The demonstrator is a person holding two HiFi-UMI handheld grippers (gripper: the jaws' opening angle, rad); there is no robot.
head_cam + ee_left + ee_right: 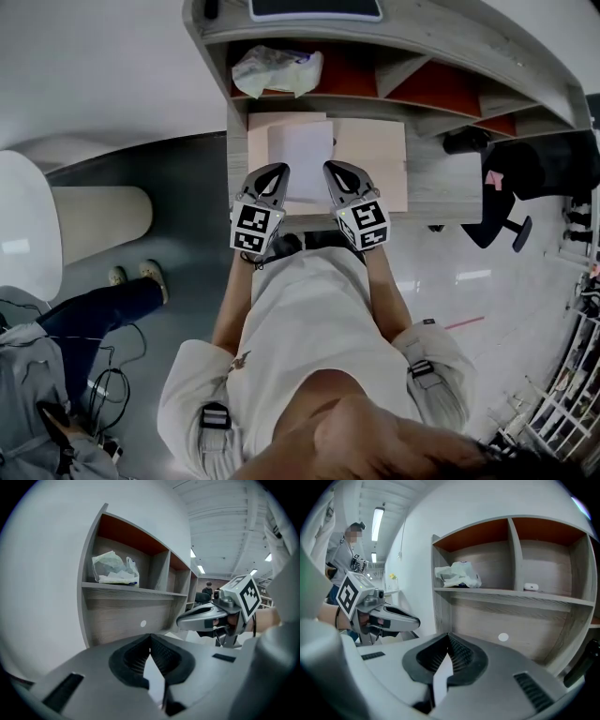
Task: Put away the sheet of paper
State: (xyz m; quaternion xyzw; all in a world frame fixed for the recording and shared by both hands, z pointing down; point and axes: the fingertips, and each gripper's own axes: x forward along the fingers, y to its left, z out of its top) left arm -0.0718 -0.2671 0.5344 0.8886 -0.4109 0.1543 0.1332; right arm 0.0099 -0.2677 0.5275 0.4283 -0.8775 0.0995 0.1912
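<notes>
Over the desk point(441, 187), the left gripper point(279, 172) and right gripper point(331, 169) each pinch the near edge of the paper point(307, 155). It seems ready to lift toward the far shelf point(375, 101).

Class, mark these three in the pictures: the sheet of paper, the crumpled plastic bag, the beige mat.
sheet of paper point(302, 159), head view, middle of the white sheet
crumpled plastic bag point(277, 72), head view, its middle
beige mat point(375, 159), head view, bare part right of the paper
</notes>
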